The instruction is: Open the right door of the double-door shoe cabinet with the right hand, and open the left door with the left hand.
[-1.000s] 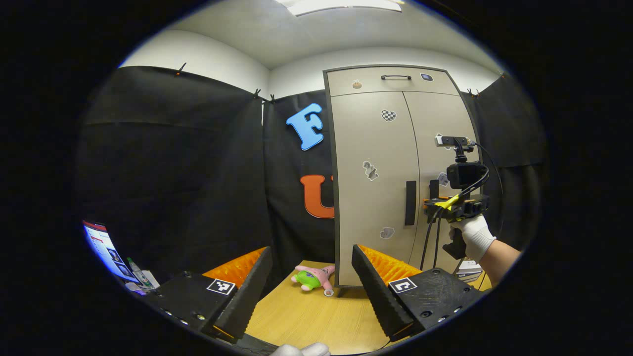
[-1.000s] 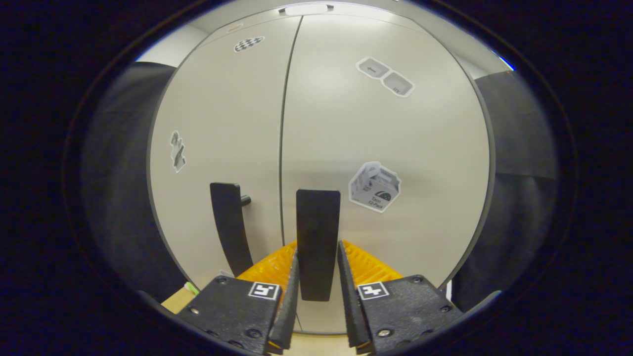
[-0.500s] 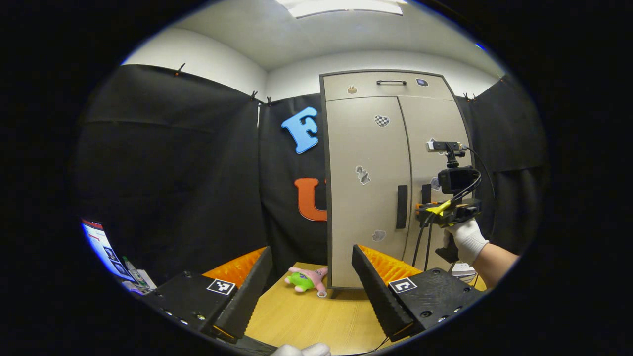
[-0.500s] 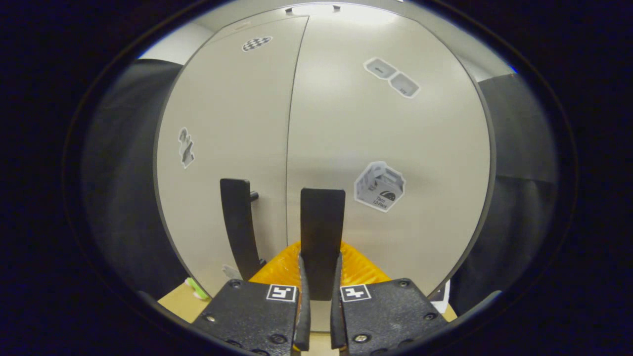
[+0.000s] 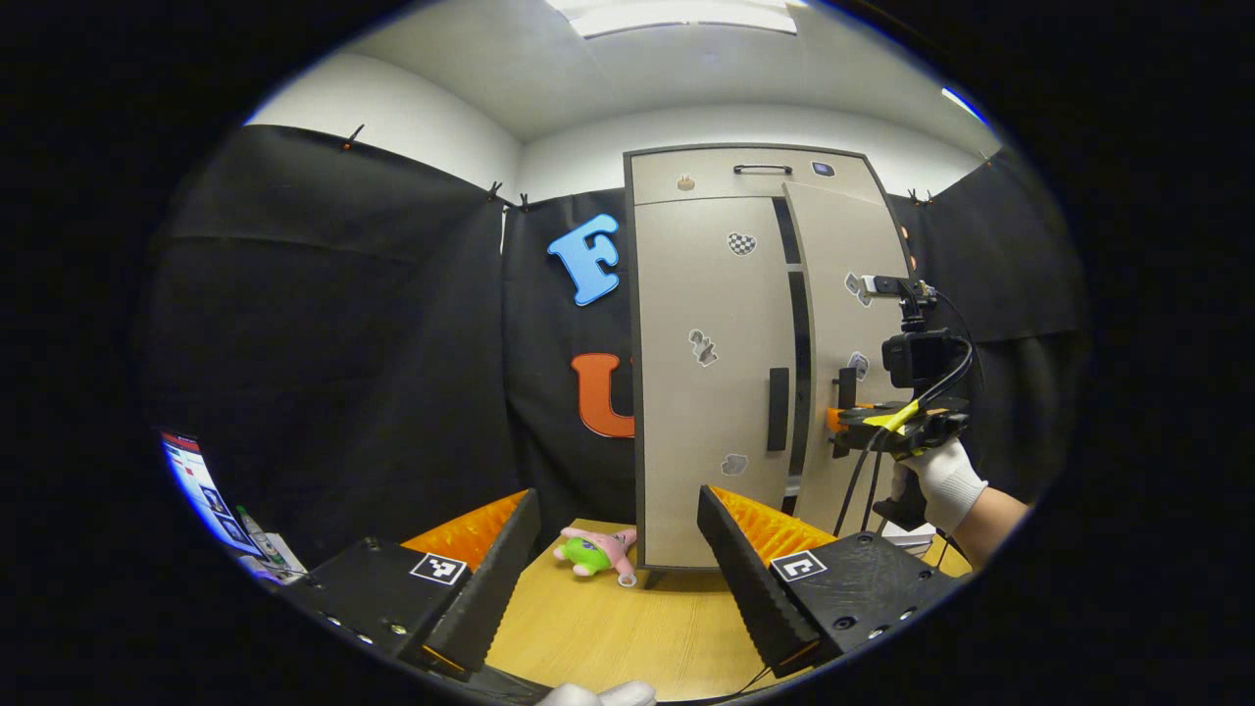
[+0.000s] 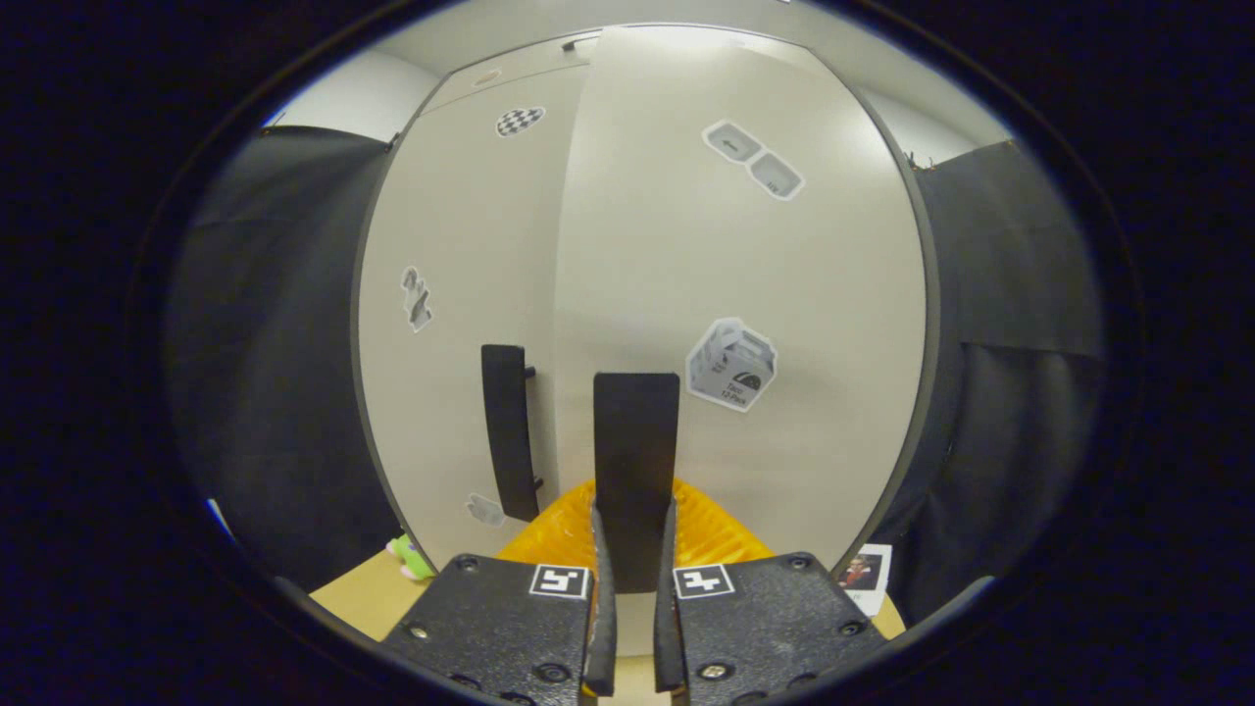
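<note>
A tall beige shoe cabinet [image 5: 706, 343] stands on the wooden table. Its right door [image 6: 745, 255] is swung a little way out, leaving a dark gap [image 5: 799, 333] beside the left door [image 5: 711, 294], which is flush. My right gripper [image 6: 632, 549] is shut on the right door's black handle [image 6: 635, 461]. In the left gripper view the right gripper [image 5: 848, 422] sits at that handle, held by a white-gloved hand [image 5: 941, 480]. The left door's black handle [image 5: 778, 409] is free. My left gripper [image 5: 618, 559] is open, well back from the cabinet.
A pink and green plush toy [image 5: 596, 552] lies on the wooden table [image 5: 608, 628] at the cabinet's left foot. A lit screen [image 5: 201, 490] stands far left. A small picture card [image 6: 863, 571] lies by the cabinet's right side. A top drawer with a handle [image 5: 762, 169] sits above the doors.
The right gripper closed on the right door's handle and pulled; the door has swung out, opening a dark gap. The left gripper drifted back slightly and stays open.
</note>
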`<state>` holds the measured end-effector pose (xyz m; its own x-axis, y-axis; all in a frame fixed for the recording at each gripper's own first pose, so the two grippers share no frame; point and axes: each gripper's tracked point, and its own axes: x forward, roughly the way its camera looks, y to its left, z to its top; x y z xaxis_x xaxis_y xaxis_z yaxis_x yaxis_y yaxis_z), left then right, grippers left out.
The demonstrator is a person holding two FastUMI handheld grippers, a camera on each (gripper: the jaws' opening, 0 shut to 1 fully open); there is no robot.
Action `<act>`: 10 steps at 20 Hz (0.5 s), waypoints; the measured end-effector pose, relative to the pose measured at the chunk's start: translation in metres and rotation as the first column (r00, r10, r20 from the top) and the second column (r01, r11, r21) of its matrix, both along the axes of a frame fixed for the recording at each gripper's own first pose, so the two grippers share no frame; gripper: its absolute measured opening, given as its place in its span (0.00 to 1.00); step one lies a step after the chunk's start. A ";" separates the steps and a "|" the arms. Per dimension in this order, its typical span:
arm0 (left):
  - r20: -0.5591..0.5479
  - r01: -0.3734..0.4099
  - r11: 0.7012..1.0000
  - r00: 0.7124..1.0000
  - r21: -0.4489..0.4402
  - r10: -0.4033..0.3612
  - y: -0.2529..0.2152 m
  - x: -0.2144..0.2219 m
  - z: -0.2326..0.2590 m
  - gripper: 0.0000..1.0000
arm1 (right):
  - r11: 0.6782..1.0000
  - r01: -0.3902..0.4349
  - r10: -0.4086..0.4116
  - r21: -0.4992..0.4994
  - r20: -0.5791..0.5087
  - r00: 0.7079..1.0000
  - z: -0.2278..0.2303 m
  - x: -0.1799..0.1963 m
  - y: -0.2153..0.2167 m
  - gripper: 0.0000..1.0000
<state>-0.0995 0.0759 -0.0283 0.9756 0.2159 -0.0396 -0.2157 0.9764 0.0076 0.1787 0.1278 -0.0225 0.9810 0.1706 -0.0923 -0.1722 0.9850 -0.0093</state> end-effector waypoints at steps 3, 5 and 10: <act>0.003 0.029 1.000 1.000 -0.009 -0.029 -0.009 0.003 0.000 0.96 | 1.000 -0.015 0.015 0.008 -0.005 1.000 -0.002 -0.021 -0.013 0.18; 0.008 0.043 0.999 0.999 -0.009 -0.043 -0.015 0.003 0.001 0.96 | 1.000 -0.024 0.024 0.020 -0.008 1.000 -0.004 -0.032 -0.022 0.18; 0.004 0.073 0.997 0.997 -0.001 -0.073 -0.029 0.007 0.000 0.96 | 0.999 -0.027 0.027 0.020 -0.008 1.000 -0.006 -0.056 -0.041 0.18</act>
